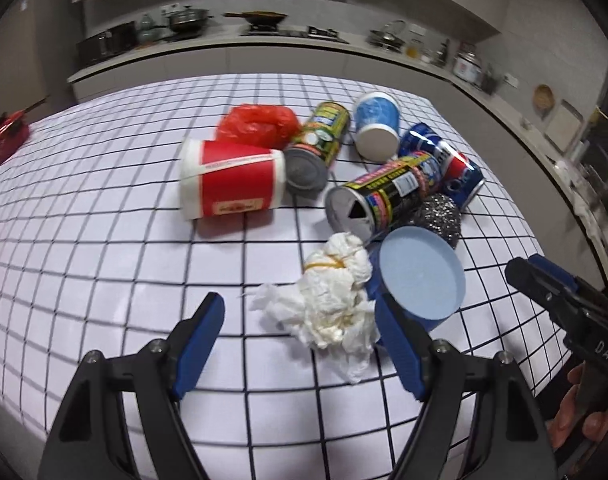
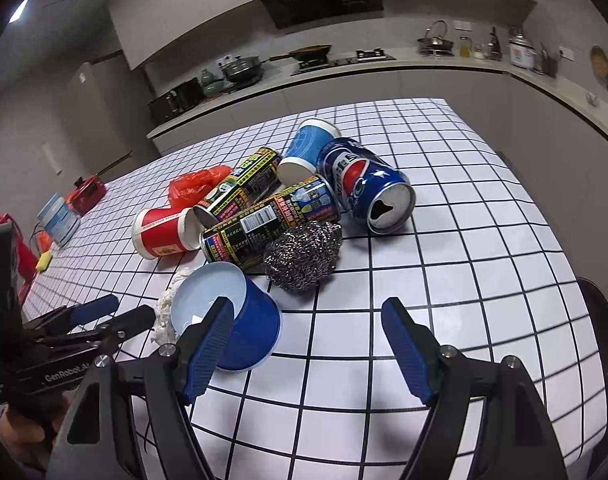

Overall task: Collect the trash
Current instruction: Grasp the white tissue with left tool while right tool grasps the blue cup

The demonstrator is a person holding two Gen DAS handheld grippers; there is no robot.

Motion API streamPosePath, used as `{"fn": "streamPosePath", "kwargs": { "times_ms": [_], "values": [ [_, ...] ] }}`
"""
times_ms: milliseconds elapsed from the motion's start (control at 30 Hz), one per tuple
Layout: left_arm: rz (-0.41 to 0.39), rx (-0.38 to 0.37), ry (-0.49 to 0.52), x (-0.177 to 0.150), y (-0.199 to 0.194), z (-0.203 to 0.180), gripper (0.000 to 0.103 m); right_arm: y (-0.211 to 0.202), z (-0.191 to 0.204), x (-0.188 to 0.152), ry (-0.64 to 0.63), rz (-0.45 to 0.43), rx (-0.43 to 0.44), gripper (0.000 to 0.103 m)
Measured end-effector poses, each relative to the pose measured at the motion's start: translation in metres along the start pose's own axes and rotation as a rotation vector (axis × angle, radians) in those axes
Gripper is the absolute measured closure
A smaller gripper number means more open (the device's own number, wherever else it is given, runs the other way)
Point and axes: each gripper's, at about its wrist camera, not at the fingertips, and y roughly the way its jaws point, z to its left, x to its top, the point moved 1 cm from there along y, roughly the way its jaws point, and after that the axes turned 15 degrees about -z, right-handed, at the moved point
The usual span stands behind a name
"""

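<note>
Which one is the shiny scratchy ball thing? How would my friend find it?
Look at the checked tablecloth and find the pile of cans and cups. The steel wool scrubber sits at the near edge, touching the black can, beside the blue bowl. It alone is a silvery, tangled wire ball.

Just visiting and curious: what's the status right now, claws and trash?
Both claws open, holding nothing. Left claw over the tissue wad; right claw beside the blue cup. Cans and scourer piled just behind.
</note>
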Motion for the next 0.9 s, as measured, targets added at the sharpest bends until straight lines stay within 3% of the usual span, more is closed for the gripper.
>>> {"fn": "streamPosePath", "kwargs": {
  "times_ms": [433, 600, 900],
  "values": [
    [0.023, -0.073, 0.036, -0.003, 0.03, -0.004, 0.024, 0.0, -0.001, 0.0, 0.023, -0.01, -0.081, 0.025],
    [0.0, -0.072, 0.051, -0.005, 0.029, 0.001, 0.024, 0.007, 0.011, -0.001, 0.009, 0.0, -0.061, 0.025],
    [-0.018, -0.003, 0.033, -0.005, 0.023, 0.027, 0.024, 0.023, 0.038, -0.007, -0.025, 0.026, 0.009, 0.025]
  ]
}}
